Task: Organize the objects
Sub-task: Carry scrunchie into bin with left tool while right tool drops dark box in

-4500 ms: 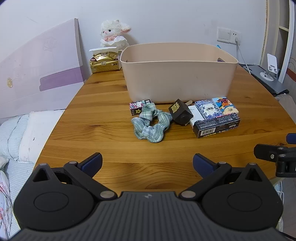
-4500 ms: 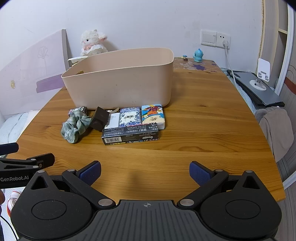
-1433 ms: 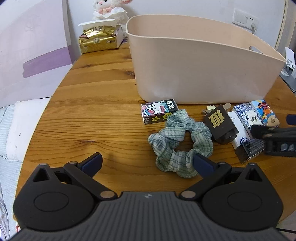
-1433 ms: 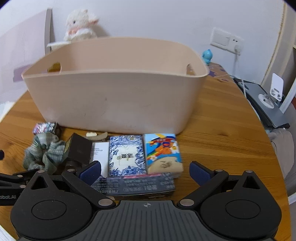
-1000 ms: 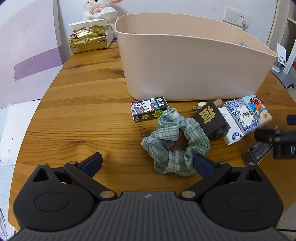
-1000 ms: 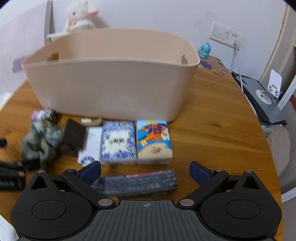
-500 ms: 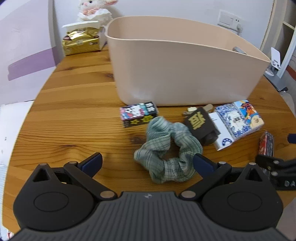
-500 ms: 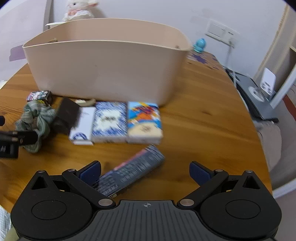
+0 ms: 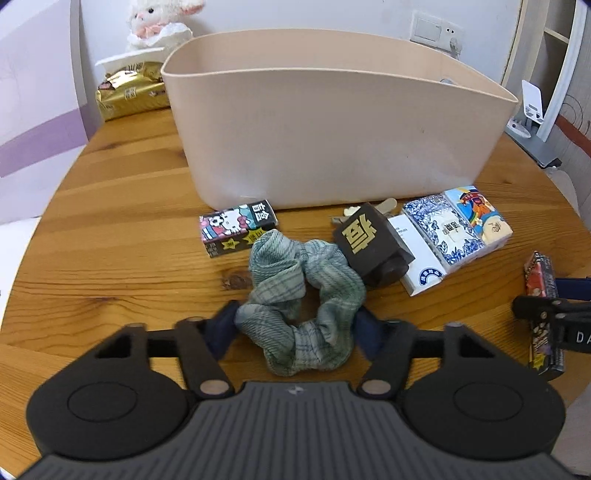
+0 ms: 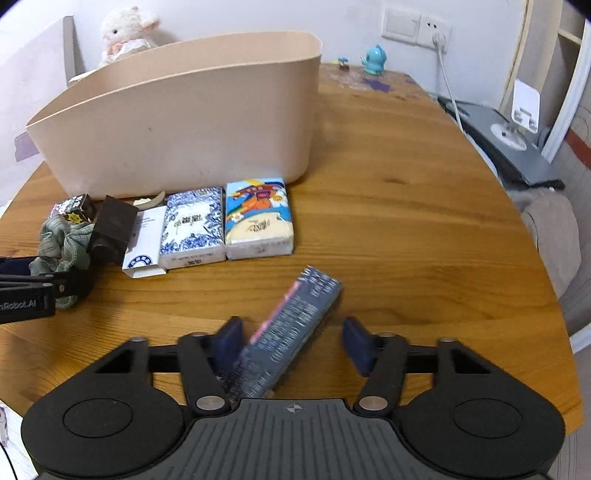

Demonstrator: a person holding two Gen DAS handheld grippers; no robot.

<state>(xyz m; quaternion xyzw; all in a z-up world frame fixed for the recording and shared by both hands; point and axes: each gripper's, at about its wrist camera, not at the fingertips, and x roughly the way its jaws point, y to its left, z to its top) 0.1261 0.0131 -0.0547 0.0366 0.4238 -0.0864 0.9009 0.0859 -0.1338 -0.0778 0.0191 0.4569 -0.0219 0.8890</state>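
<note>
A green plaid scrunchie (image 9: 304, 301) lies on the wooden table (image 9: 122, 221). My left gripper (image 9: 295, 332) is half closed around its near part, both pads at the cloth. A long dark box (image 10: 291, 328) lies slanted between the fingers of my right gripper (image 10: 293, 345). The left pad touches it; the right pad stands apart. The box also shows in the left wrist view (image 9: 543, 314). A beige tub (image 9: 332, 133) stands behind the row of objects.
In front of the tub lie a cartoon cat box (image 9: 238, 227), a dark brown block with a gold character (image 9: 371, 243), a white box (image 9: 417, 254) and two tissue packs (image 10: 225, 221). A gold packet (image 9: 129, 94) and plush lamb (image 9: 159, 18) stand behind.
Both grippers have narrowed from wide open. The left has moved onto the scrunchie. The dark box has swung from lying crosswise to slanted between the right fingers.
</note>
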